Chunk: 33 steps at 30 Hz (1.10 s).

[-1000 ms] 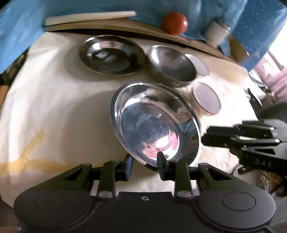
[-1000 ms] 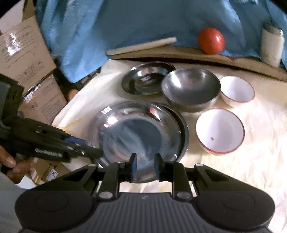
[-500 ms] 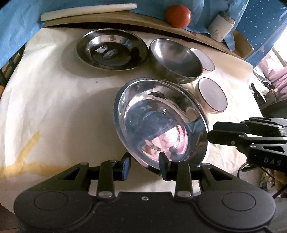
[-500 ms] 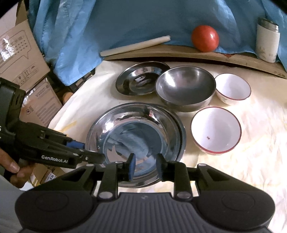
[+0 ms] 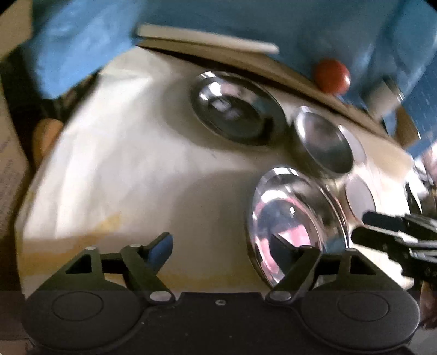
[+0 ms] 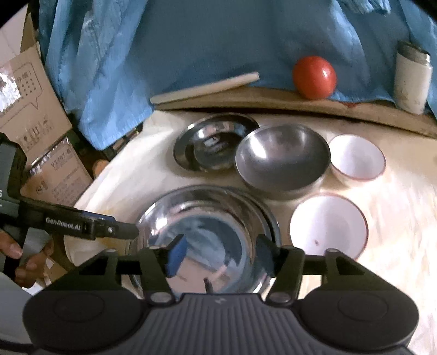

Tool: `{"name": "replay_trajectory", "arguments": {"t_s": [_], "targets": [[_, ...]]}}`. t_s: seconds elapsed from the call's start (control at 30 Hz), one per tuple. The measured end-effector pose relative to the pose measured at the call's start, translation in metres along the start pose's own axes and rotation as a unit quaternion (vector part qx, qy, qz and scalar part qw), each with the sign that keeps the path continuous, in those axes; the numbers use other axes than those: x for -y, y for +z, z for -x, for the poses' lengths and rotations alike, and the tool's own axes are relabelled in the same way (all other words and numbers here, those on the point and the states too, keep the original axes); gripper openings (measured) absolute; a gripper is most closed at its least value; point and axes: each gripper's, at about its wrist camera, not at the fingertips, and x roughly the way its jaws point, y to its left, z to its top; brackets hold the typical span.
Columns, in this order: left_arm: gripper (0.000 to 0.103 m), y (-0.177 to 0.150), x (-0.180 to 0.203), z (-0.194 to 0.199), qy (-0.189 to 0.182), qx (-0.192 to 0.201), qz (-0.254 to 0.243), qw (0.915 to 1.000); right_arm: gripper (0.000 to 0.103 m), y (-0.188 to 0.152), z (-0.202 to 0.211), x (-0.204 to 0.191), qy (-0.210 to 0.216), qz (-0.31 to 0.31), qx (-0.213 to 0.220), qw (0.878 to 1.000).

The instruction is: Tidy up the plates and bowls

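Looking along my left gripper [image 5: 221, 250], I see its jaws swinging apart, wide now, with only the pale cloth [image 5: 123, 169] between them and nothing held. Its right finger crosses in front of the near rim of the large steel plate [image 5: 289, 218], my landmark, but the blur keeps me from telling whether it touches. The plate lies flat on the cloth, to the right of my jaws. Beyond the plate sits the steel bowl [image 5: 325, 142], and farther back, to the left, the small steel plate [image 5: 235, 109]. Just right of the large plate is a white bowl [image 5: 359, 196], with my right gripper [image 5: 368, 226] reaching in from that side, close to the plate's right rim. Far behind, a red ball [image 5: 331, 76] rests on the brown board by the blue sheet [image 5: 300, 24].

From my right gripper [image 6: 218, 252], the jaws are likewise opening and grip nothing; both fingers hang over the near part of the large steel plate [image 6: 207, 210], not pressing on it. A second rim shows under the plate's right edge, so it seems to sit on another. My left gripper [image 6: 128, 230] points at the plate's left rim, its tips beside the edge, with a hand [image 6: 24, 259] on its grip. Behind the plate stand the small steel plate [image 6: 210, 142] and steel bowl [image 6: 284, 158]; right of it is one white bowl [image 6: 327, 226], with the second white bowl [image 6: 357, 157] farther back. The red ball [image 6: 314, 76] and a white cylinder [image 6: 412, 79] sit far behind.
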Motion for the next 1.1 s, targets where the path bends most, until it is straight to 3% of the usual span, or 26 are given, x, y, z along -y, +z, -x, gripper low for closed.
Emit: {"name": "replay_trajectory", "arguments": {"t_s": [0.23,0.47,0.67,0.83,1.1], "targets": [[0.099,0.020,-0.014,-0.001,0.027,0.034,0.039,0.9983,0.089,0.023,-0.009,-0.003,0.000,0.020,0.025,1.000],[0.102,0.042,-0.028,-0.011,0.028,0.059,0.104,0.9924,0.102,0.051,-0.020,0.006,-0.009,0.018,0.053,0.998],[0.102,0.061,-0.035,-0.024,0.034,0.076,0.154,0.9847,0.103,0.081,-0.037,0.015,-0.013,0.011,0.060,0.998],[0.102,0.074,-0.031,-0.037,0.042,0.080,0.154,0.9839,0.103,0.101,-0.051,0.018,-0.018,0.033,0.061,0.997],[0.102,0.093,-0.024,-0.055,0.052,0.082,0.143,0.9850,0.103,0.131,-0.088,0.026,-0.032,0.051,0.026,0.998]]}}
